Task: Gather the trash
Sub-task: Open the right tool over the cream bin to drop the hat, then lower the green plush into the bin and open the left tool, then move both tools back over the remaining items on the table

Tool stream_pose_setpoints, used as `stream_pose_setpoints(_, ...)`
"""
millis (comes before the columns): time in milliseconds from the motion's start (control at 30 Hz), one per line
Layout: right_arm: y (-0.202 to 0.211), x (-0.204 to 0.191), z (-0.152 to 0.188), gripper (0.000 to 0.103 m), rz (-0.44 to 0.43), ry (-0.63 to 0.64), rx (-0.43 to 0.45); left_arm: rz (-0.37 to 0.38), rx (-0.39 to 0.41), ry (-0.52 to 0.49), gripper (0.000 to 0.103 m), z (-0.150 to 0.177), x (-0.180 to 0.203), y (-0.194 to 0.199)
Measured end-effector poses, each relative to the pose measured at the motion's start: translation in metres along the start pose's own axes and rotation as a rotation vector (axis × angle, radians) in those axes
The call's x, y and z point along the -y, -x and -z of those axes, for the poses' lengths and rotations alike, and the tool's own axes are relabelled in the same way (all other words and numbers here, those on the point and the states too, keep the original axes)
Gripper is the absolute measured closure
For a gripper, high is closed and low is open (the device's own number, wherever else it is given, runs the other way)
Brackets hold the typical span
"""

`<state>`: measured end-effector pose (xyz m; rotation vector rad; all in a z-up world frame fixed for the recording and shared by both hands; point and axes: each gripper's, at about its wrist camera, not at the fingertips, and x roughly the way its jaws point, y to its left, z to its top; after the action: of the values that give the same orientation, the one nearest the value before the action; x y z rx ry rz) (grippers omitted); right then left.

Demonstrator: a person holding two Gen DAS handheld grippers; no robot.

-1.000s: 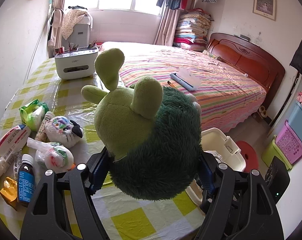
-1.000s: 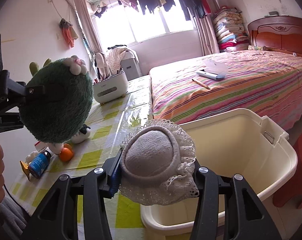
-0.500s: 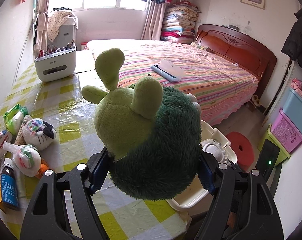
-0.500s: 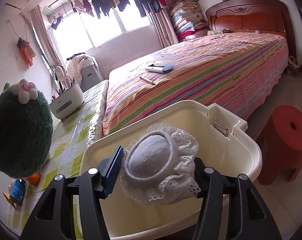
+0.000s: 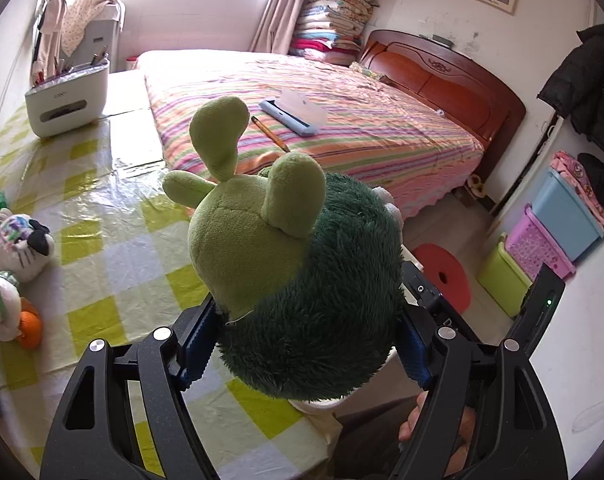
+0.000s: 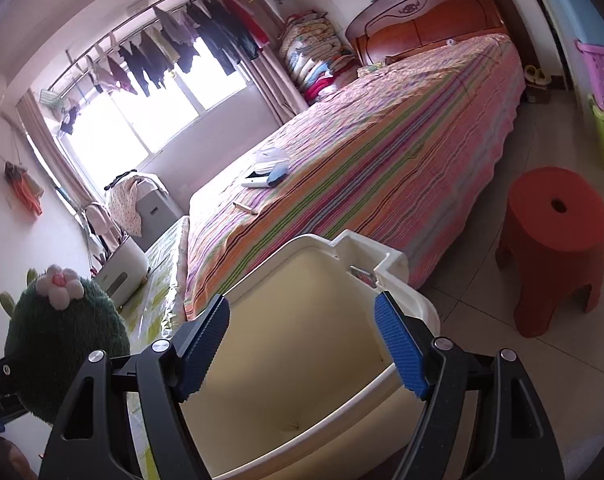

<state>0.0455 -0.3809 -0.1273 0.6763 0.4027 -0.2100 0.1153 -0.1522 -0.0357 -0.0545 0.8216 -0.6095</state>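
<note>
while the left tongs are pinching a green plush toy over the desk edge, the right tongs are gaping with nothing between them, having just been opening above the cream bin. only the right view is showing the bin's inside; the left is showing a cat toy and an orange, with the plush blocking the bin.

Green plush toy probably hides the bin.
</note>
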Motion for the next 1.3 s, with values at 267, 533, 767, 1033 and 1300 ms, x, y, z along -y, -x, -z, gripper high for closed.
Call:
stream_pose_setpoints(267, 0.012, 0.007, -0.004, 0.030, -0.013, -0.026, 0.032, 0.153, -0.066, 0.024, 0.026, 0.006, 0.005, -0.021)
stream_pose_setpoints(533, 0.012, 0.006, -0.006, 0.030, -0.029, -0.024, 0.032, 0.144, -0.079, -0.031, 0.020, 0.011, 0.021, -0.029)
stream_pose_setpoints(767, 0.011, 0.003, -0.004, 0.030, -0.040, -0.027, 0.029, 0.116, 0.021, -0.007, 0.012, 0.008, 0.014, -0.001)
stream_pose_setpoints(1033, 0.010, -0.031, 0.006, 0.030, -0.095, 0.066, 0.012, 0.026, 0.102, 0.032, 0.011, 0.002, -0.005, 0.030)
stream_pose_setpoints(1300, 0.002, -0.075, 0.023, 0.030, -0.177, 0.167, -0.041, -0.057, 0.103, 0.037, 0.010, 0.003, -0.020, 0.042)
